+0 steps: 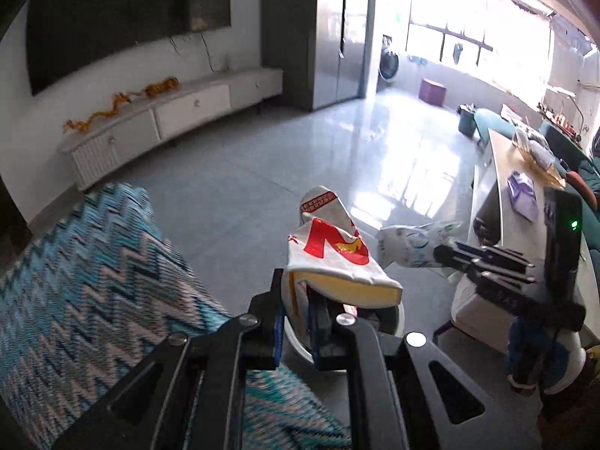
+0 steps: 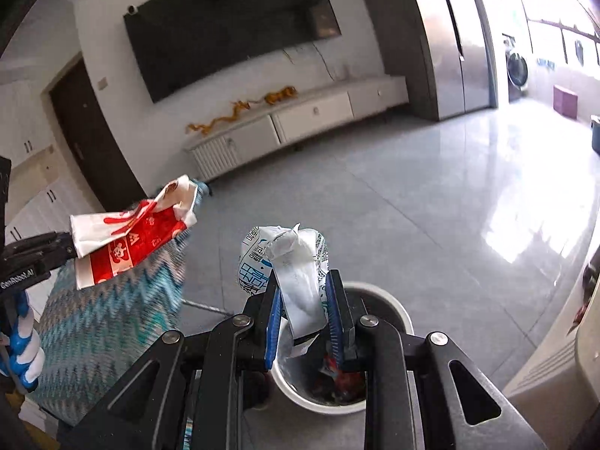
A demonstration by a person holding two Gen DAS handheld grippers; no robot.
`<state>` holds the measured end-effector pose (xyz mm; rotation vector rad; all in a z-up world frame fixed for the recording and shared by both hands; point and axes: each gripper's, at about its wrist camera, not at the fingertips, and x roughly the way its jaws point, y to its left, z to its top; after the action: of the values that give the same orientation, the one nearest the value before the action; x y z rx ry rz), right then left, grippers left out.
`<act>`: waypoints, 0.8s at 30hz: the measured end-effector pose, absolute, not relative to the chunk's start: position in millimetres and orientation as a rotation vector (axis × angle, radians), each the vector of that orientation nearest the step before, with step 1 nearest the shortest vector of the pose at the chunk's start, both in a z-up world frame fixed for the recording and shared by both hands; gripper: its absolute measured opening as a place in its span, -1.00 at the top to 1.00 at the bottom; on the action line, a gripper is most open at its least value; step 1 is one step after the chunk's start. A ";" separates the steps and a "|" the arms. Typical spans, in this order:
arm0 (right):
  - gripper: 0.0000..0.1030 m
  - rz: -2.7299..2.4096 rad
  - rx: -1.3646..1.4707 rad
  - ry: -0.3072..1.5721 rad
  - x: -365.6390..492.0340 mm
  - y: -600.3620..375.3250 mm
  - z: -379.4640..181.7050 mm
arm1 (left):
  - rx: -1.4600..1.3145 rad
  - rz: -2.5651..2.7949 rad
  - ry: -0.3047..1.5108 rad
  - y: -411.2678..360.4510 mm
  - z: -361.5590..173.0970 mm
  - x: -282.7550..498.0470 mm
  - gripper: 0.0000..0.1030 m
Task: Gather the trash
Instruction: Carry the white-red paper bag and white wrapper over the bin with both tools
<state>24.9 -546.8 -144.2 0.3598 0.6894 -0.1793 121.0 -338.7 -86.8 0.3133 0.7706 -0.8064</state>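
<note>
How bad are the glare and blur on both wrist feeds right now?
Left wrist view: windows blown out, glare streaks the floor, zigzag cushion motion-smeared. Right wrist view: glare patch on floor, fisheye bends the TV, held white wrapper sharp, bin interior dark.

Place: a home living room
Wall: big dark television (image 2: 232,33) above a low white cabinet (image 2: 300,120) (golden dragon ornament on top)
Floor: glossy grey tiles (image 1: 300,157)
Beyond: washing machine (image 2: 516,69) by bright windows
</note>
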 end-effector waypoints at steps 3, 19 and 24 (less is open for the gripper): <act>0.57 -0.187 0.384 0.747 32.5 -552.2 -169.7 | 0.311 -0.832 0.866 -355.5 -110.3 130.5 0.80; 0.44 -0.262 0.454 0.944 72.1 -586.2 -263.4 | 0.283 -0.842 1.130 -426.6 -196.8 164.9 0.78; 0.03 -0.288 0.469 0.965 73.7 -590.0 -278.0 | 0.281 -0.843 1.161 -425.6 -210.0 174.5 0.77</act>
<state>73.7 -590.0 -278.0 0.4686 0.9651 -0.2879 174.5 -425.6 -210.0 0.2813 1.1607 -0.8432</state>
